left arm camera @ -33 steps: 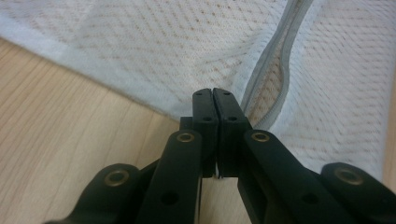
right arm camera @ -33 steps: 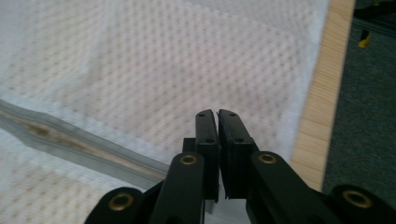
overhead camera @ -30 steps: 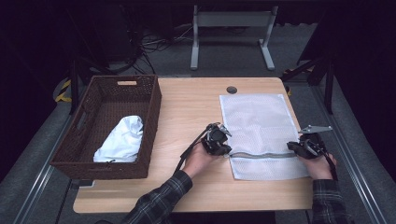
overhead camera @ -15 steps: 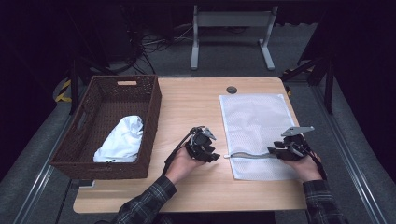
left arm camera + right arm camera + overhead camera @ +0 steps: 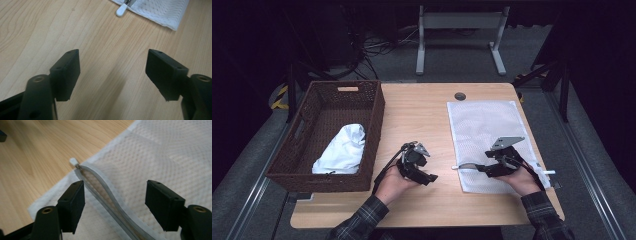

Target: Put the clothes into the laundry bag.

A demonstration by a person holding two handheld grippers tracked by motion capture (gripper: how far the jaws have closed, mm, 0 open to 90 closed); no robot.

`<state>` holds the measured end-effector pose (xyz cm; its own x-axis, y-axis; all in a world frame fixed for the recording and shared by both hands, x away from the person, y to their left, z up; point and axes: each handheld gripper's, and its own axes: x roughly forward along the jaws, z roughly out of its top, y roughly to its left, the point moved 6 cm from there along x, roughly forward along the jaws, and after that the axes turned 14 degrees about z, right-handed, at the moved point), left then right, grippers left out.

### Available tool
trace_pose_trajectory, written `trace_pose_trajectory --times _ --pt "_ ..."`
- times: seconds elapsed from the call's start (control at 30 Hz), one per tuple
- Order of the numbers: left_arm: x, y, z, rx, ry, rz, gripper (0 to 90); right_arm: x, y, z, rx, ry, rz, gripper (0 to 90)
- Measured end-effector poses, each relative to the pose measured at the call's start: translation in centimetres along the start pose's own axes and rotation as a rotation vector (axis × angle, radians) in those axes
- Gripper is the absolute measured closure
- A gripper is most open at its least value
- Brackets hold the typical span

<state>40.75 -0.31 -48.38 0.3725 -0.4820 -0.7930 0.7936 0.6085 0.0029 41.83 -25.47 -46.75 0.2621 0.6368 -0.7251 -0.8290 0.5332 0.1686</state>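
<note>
The worktop (image 5: 427, 115) is evenly lit from above; its surroundings are dark. Both gripper views blur softly toward the far edges.
</note>
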Motion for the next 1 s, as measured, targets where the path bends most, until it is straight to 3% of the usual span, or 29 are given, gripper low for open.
trace_pose_trajectory --times 0.3,0.53,0.77,0.87,1.0 --pt "-2.0 0.5 -0.8 -0.033 -0.008 0.037 15.4 1.9 2.4 1.1 -0.057 0.012 0.056 17.9" --pt "-3.7 1.1 -0.9 -0.044 -0.006 0.060 10.6 2.8 3.3 1.4 -0.047 -0.012 0.094 10.1" --pt "-5.8 1.8 -0.5 -0.049 -0.033 0.067 10.3 3.2 3.5 1.2 -0.064 0.002 0.072 9.6" --pt "-6.5 2.1 -0.3 -0.043 -0.042 0.072 10.4 3.3 3.4 1.1 -0.097 0.012 0.053 9.6" --pt "-7.4 2.5 0.0 -0.056 -0.051 0.076 10.5 3.5 3.3 1.0 -0.115 0.017 0.070 9.1"
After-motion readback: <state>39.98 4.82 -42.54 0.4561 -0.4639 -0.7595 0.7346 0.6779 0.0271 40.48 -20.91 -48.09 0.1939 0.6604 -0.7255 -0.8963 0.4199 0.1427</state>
